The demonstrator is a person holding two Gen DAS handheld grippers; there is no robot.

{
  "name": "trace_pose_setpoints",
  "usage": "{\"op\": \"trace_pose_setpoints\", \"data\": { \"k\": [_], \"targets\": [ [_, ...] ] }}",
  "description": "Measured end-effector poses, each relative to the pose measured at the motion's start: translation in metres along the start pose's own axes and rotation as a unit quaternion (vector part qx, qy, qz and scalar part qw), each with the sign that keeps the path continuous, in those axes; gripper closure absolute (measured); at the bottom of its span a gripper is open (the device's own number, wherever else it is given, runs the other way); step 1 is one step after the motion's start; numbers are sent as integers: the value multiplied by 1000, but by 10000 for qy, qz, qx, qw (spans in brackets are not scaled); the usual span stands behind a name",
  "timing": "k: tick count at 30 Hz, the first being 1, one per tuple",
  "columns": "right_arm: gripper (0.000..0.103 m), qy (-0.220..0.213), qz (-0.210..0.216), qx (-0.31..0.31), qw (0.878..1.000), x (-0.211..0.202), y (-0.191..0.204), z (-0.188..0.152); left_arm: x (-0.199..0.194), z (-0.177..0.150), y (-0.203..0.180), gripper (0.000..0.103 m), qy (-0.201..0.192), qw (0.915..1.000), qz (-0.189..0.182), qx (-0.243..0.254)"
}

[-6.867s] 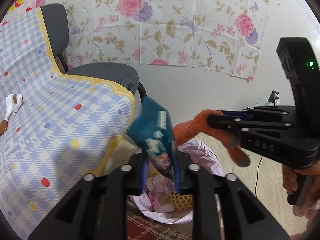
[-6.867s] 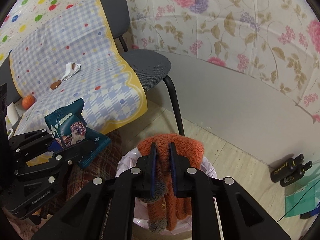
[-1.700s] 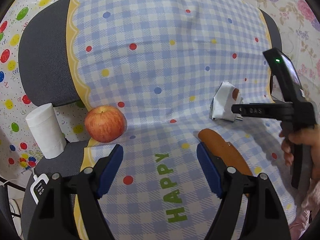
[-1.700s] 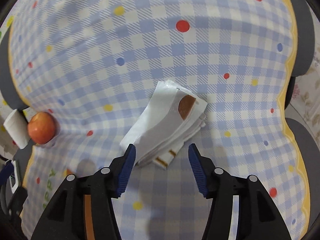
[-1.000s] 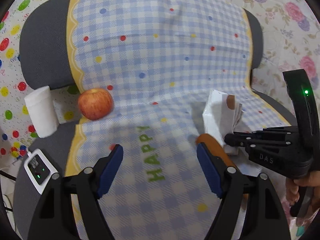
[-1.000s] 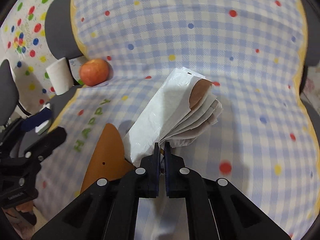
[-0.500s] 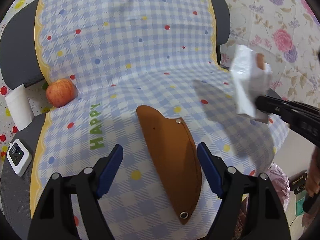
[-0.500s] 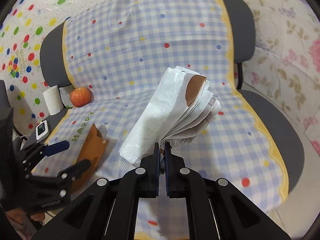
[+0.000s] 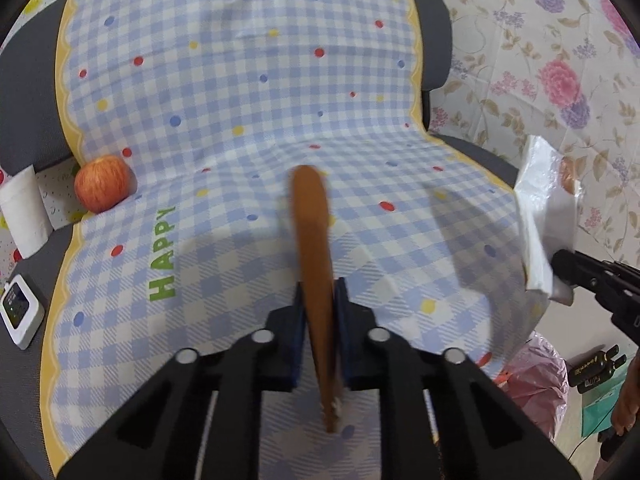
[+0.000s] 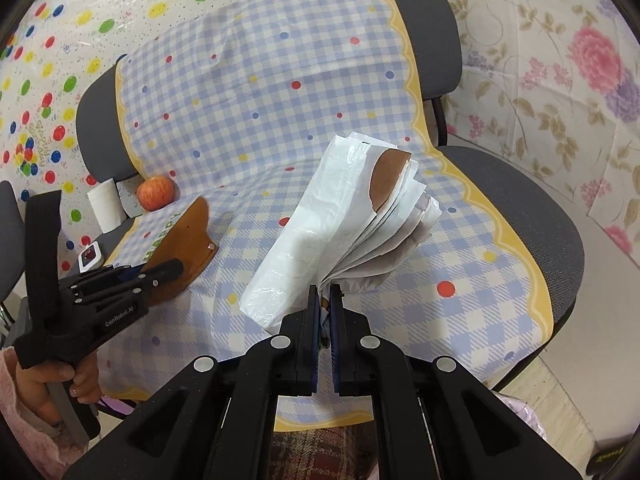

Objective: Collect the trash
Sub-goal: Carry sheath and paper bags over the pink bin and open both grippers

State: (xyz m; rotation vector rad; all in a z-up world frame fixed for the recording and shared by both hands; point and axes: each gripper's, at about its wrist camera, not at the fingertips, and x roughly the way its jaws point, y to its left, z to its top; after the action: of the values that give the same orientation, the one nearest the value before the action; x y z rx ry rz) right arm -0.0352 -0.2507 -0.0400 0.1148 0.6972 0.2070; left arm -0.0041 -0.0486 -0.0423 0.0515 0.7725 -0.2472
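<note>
My left gripper point(image 9: 320, 300) is shut on a flat brown leather-like piece point(image 9: 314, 248), held edge-on above the checked cloth point(image 9: 240, 120); it also shows in the right wrist view point(image 10: 182, 244). My right gripper point(image 10: 325, 300) is shut on a folded white plastic bag point(image 10: 344, 220) with a brown patch, lifted above the chair seat. The bag also shows at the right of the left wrist view point(image 9: 540, 216). A pink-lined trash bin point(image 9: 536, 376) stands on the floor at the lower right.
A red apple point(image 9: 103, 189) and a white paper roll point(image 9: 22, 220) sit at the left of the cloth. A small white device point(image 9: 20, 312) lies on the grey chair seat. Dark bottles point(image 9: 596, 364) stand on the floor by the floral wall.
My left gripper has closed on the brown piece and lifted it off the cloth. My right gripper has carried the white bag up and to the right, off the seat.
</note>
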Motion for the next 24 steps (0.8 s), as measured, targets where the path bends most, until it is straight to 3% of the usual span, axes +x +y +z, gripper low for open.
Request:
{"op": "trace_pose_setpoints", "data": {
  "k": [11,17,24],
  "targets": [
    [97,-131,-202,58,9997,-38,-8,-17,-56,-6,-53,95,-679,9945,-578,547],
    [97,-78,-651,148,9977,-62,-24,-38,-58,-26,-94,95,-730,9876,-1030,937],
    [96,120,-1198,387,9920,-89,-49,-73,-59,-49,-147,95,-724,9731,-1638,1447]
  ]
}}
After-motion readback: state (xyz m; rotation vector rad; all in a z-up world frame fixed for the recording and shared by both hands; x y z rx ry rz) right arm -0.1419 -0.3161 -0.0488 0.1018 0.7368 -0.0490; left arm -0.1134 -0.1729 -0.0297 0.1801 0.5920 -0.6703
